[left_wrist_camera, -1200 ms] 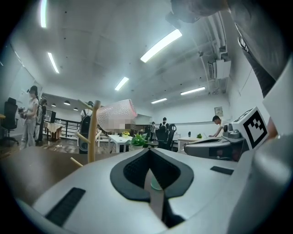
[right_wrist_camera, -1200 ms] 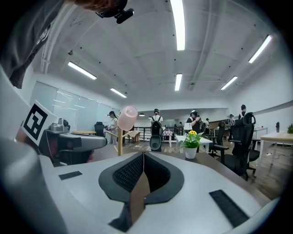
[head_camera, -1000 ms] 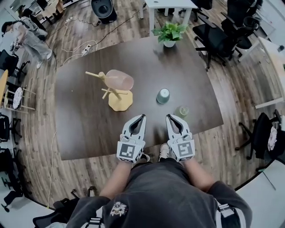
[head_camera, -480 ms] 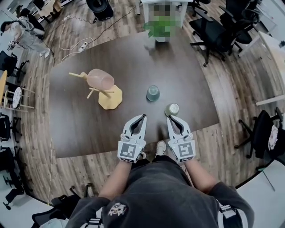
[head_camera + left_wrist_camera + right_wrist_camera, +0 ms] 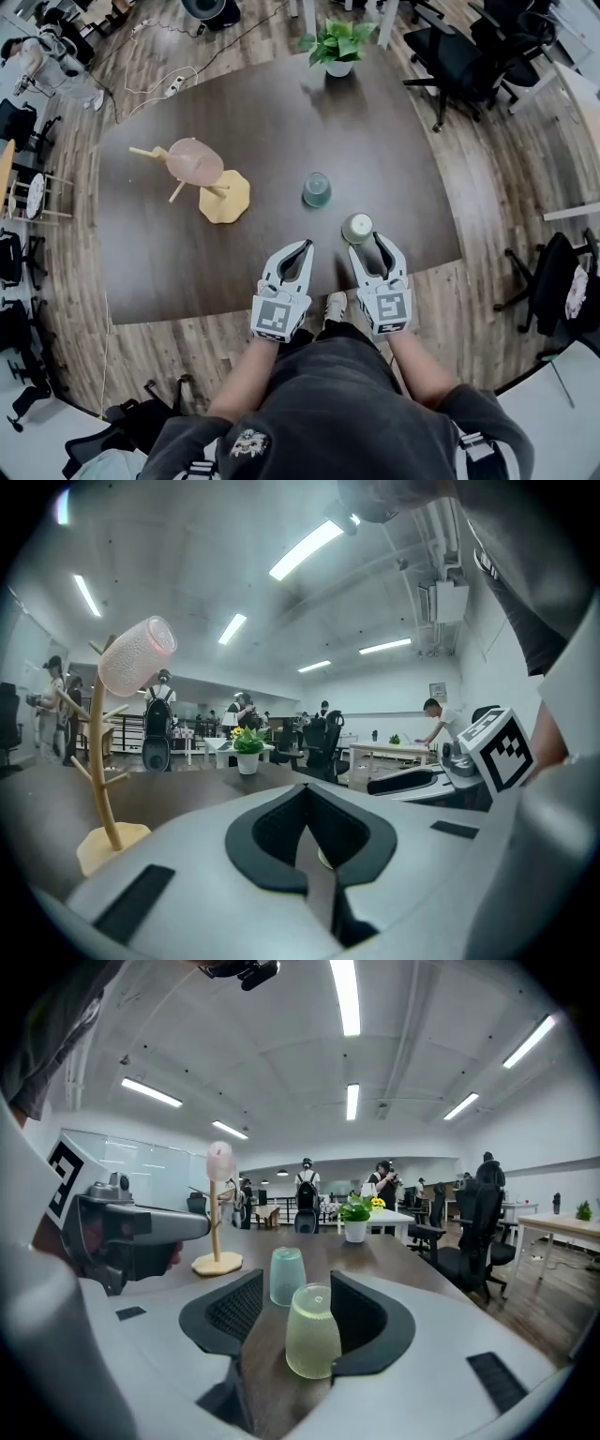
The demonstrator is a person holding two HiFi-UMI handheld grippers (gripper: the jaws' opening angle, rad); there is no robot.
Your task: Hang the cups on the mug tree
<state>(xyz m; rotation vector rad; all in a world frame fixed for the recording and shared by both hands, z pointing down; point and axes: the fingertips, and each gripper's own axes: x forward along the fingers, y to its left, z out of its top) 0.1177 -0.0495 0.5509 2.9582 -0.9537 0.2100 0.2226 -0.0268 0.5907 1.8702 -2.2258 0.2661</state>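
Note:
A wooden mug tree (image 5: 217, 192) stands at the table's left with a pink cup (image 5: 194, 161) hanging on it; the left gripper view shows the tree (image 5: 97, 752) and the pink cup (image 5: 137, 655) too. A blue-green cup (image 5: 317, 189) stands upside down mid-table. A pale green cup (image 5: 357, 228) stands upside down just off the tips of my right gripper (image 5: 369, 242), whose jaws have just been opening. In the right gripper view the green cup (image 5: 312, 1332) sits in the gap, untouched, with the blue-green cup (image 5: 287, 1276) behind. My left gripper (image 5: 304, 247) is shut and empty.
The dark brown table (image 5: 187, 262) has its near edge right under both grippers. A potted plant (image 5: 337, 47) stands at the far edge. Black office chairs (image 5: 459, 66) crowd the far right, and a person (image 5: 56, 56) stands far left.
Both grippers have moved forward over the table's near edge. The right jaws, shut before, now stand apart, with the green cup at their tips. The left jaws stay shut.

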